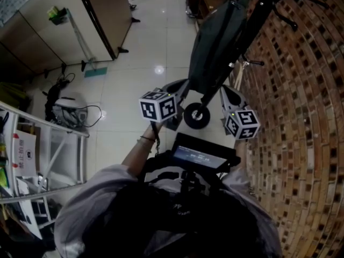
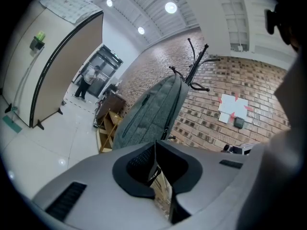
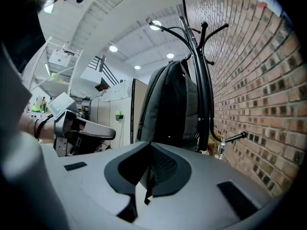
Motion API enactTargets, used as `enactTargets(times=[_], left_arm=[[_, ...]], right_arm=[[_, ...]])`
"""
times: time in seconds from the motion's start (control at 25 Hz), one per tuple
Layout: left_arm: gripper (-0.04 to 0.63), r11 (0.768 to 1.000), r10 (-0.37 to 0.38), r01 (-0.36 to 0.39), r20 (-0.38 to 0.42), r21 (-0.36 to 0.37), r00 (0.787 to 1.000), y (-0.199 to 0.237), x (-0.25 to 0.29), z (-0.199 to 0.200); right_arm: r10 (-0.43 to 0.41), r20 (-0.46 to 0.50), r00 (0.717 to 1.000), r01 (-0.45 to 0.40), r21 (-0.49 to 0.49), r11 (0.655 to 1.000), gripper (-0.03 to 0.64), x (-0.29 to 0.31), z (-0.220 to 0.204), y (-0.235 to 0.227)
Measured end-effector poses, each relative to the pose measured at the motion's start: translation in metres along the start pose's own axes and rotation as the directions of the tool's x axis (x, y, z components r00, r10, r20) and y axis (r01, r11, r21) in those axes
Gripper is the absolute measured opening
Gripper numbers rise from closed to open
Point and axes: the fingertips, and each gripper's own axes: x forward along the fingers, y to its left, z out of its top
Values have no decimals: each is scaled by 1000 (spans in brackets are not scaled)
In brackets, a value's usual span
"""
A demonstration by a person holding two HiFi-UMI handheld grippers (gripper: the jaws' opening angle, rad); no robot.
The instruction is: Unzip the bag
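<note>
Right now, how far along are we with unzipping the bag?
Done: nothing visible yet; the bag hangs on the coat rack and its side zipper looks closed. In hand: nothing; left gripper and right gripper are both shut and empty, short of the bag. Remaining: close in, grip the zipper, draw it open.

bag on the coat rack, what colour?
The bag is grey; the left gripper view shows it best.
</note>
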Motion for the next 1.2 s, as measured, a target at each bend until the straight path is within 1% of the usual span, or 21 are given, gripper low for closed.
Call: enactTargets(times=[0.12, 0.32, 0.88, 1.2], left_arm=[[12, 1000, 4, -4, 0, -7, 1000, 3, -2, -2], [12, 1000, 6, -6, 1, -19, 1000, 7, -5, -4], [12, 1000, 2, -2, -6, -23, 1000, 8, -3, -5], [12, 999, 6, -7, -9, -38, 1000, 10, -6, -9]], right_arm=[[-4, -8, 1000, 4, 4, 1000, 8, 0, -6, 4], [-18, -18, 1000, 18, -35, 999, 8, 0, -9, 8], [-29, -20, 999, 29, -22, 999, 8, -2, -9, 2], [-25, -29, 999, 24, -16, 1000, 8, -3, -14, 6]])
